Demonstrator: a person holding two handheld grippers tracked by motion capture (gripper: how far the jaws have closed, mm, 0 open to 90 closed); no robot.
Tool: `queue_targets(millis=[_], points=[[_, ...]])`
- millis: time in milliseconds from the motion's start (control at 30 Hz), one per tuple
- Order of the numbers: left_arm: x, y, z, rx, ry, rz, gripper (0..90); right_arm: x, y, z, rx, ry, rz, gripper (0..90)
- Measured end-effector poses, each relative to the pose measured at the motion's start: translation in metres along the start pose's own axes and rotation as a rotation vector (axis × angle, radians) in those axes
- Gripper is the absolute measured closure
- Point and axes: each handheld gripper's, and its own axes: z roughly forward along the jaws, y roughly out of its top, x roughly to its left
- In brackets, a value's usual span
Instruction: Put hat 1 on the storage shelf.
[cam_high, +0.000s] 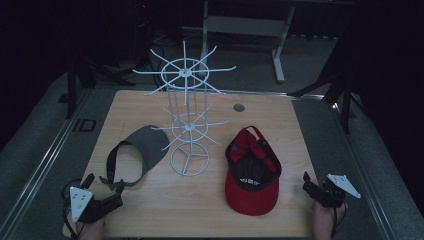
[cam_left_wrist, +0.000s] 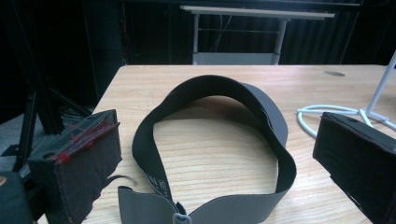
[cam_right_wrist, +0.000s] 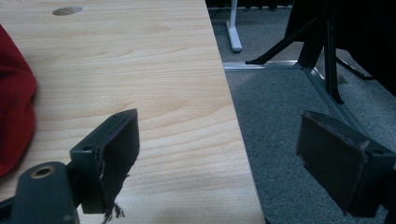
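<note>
A grey visor (cam_high: 137, 155) with a dark strap lies on the wooden table (cam_high: 125, 110), left of a white wire hat rack (cam_high: 186, 115). A red cap (cam_high: 251, 172) lies upside down to the rack's right. My left gripper (cam_high: 107, 187) sits at the front left, just behind the visor's strap, jaws wide open. In the left gripper view the visor (cam_left_wrist: 210, 154) lies ahead between the open jaws, untouched. My right gripper (cam_high: 316, 189) hovers open at the table's right front edge, right of the cap. The right gripper view catches the red cap (cam_right_wrist: 14, 112) at its left edge.
The rack's round base (cam_high: 190, 159) stands mid-table, and a small round grommet (cam_high: 239, 107) sits near the far edge. Grey carpet (cam_right_wrist: 289, 107) lies beyond the table's right edge. A white desk frame (cam_high: 245, 25) stands behind the table.
</note>
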Motion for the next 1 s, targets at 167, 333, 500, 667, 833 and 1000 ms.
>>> queue_targets(millis=[167,333,500,667,833,1000], points=[[-0.001,0.0,0.001,0.004,0.001,0.007,1.6,-0.002,-0.001,-0.002,-0.005,0.003,0.009,13.5],[-0.001,0.0,0.0,-0.01,-0.014,-0.006,1.5,0.001,-0.001,-0.001,0.009,0.022,-0.019,13.6],[-0.003,0.001,-0.001,-0.016,-0.047,-0.041,1.5,0.004,0.004,-0.004,0.016,0.068,-0.036,13.6],[-0.007,0.003,-0.001,0.027,-0.061,-0.043,1.6,0.007,0.015,-0.009,0.032,0.107,-0.063,13.6],[-0.012,0.004,0.0,0.05,-0.067,-0.029,1.5,0.018,0.027,-0.011,0.089,0.183,-0.094,11.7],[-0.013,0.005,0.0,0.075,-0.137,-0.072,1.6,0.031,0.038,-0.01,0.121,0.207,-0.128,10.1]])
